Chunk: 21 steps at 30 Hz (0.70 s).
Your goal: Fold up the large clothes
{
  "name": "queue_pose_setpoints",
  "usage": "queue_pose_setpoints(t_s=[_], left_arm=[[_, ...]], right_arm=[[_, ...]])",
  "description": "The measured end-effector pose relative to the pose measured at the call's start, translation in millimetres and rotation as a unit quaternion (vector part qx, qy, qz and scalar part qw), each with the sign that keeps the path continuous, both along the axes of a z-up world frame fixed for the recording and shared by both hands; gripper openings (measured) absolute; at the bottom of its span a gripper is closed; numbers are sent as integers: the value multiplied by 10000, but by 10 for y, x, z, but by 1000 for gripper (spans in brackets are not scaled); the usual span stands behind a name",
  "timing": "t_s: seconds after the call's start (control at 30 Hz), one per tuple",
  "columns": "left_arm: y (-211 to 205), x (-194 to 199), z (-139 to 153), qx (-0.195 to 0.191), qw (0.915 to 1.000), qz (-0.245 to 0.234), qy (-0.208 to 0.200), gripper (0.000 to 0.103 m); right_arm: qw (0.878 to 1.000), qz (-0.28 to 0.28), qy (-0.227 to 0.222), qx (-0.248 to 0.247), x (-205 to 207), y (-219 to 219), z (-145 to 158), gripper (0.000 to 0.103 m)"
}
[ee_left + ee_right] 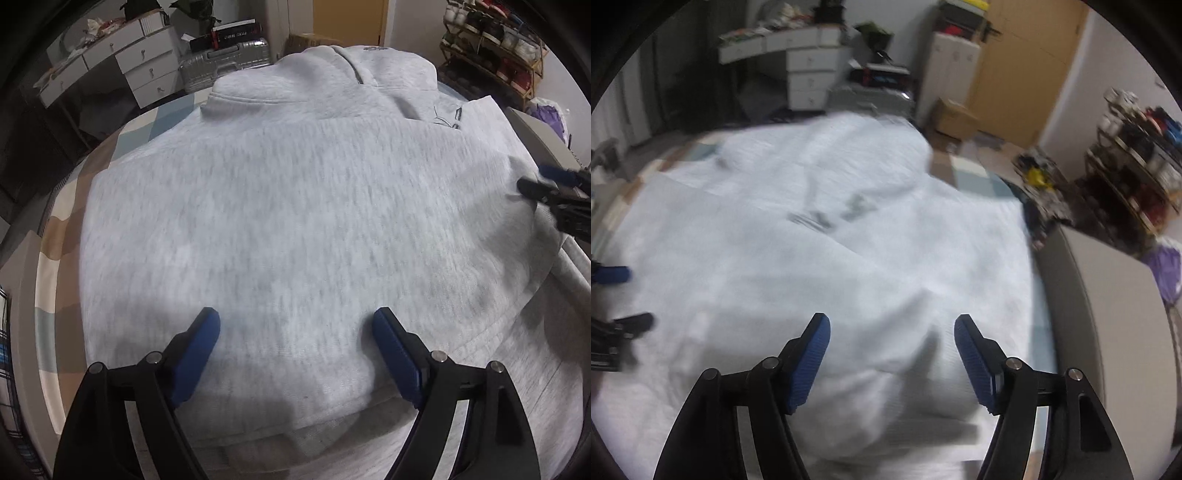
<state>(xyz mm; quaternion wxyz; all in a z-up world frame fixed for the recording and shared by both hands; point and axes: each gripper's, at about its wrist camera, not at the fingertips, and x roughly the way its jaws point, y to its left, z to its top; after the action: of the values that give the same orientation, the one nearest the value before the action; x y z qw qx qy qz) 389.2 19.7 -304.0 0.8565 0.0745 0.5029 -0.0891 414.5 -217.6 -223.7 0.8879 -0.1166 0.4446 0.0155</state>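
A light grey hoodie (295, 184) lies spread on the bed, its hood at the far end and a folded layer on top. My left gripper (295, 314) stands open just above the near folded edge, its blue pads apart and not pressing the cloth. In the right wrist view the hoodie (812, 258) is blurred, with a raised fold in front of my right gripper (892, 319), which is open with nothing clamped. The right gripper (535, 181) shows at the hoodie's right edge in the left wrist view. At the left rim of the right wrist view the left gripper (628, 297) is open.
The patterned bed sheet (66, 221) shows around the hoodie. Beyond the bed stand white drawers (147, 70), a silver suitcase (221, 62) and a shoe rack (495, 48). A grey bed frame (1108, 295) runs along the right, with a cardboard box (955, 116) by the door.
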Motion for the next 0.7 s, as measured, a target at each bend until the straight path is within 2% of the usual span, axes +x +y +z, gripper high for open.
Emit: queue_pose_setpoints(t_s=[0.03,0.07,0.13,0.2,0.23,0.3,0.4,0.47,0.5,0.6,0.7], left_arm=[[0,-1,-5,19,10000,-18,-15,82],[2,6,6,18,10000,-18,-20,82],[4,20,14,-3,9999,-100,-39,84],[61,62,-3,-141,9998,-140,-3,84],[61,80,9,-167,9998,-139,13,84],[52,84,-2,-106,9998,-154,-12,84],[38,45,13,-131,9998,-119,-22,85],[38,34,26,-132,9998,-153,-17,85],[35,35,46,-97,9998,-180,68,85],[58,-20,249,38,9998,-170,-100,85],[212,21,517,198,9979,-5,-614,85]], right_arm=[[9995,-58,302,119,62,-83,-165,70],[9990,-90,131,418,39,-162,-172,71],[9986,-74,329,408,90,-162,-191,72],[9987,-46,114,499,94,-188,-87,70],[9980,-42,-145,614,73,-202,0,71],[9974,-228,-329,598,49,-251,40,73],[9977,-469,263,424,240,-325,-285,76],[9967,-486,194,617,233,-391,-328,80],[9964,-474,308,631,198,-380,-337,79],[9953,-356,-40,899,24,-316,-115,78],[9926,23,-706,992,-344,-234,172,78]])
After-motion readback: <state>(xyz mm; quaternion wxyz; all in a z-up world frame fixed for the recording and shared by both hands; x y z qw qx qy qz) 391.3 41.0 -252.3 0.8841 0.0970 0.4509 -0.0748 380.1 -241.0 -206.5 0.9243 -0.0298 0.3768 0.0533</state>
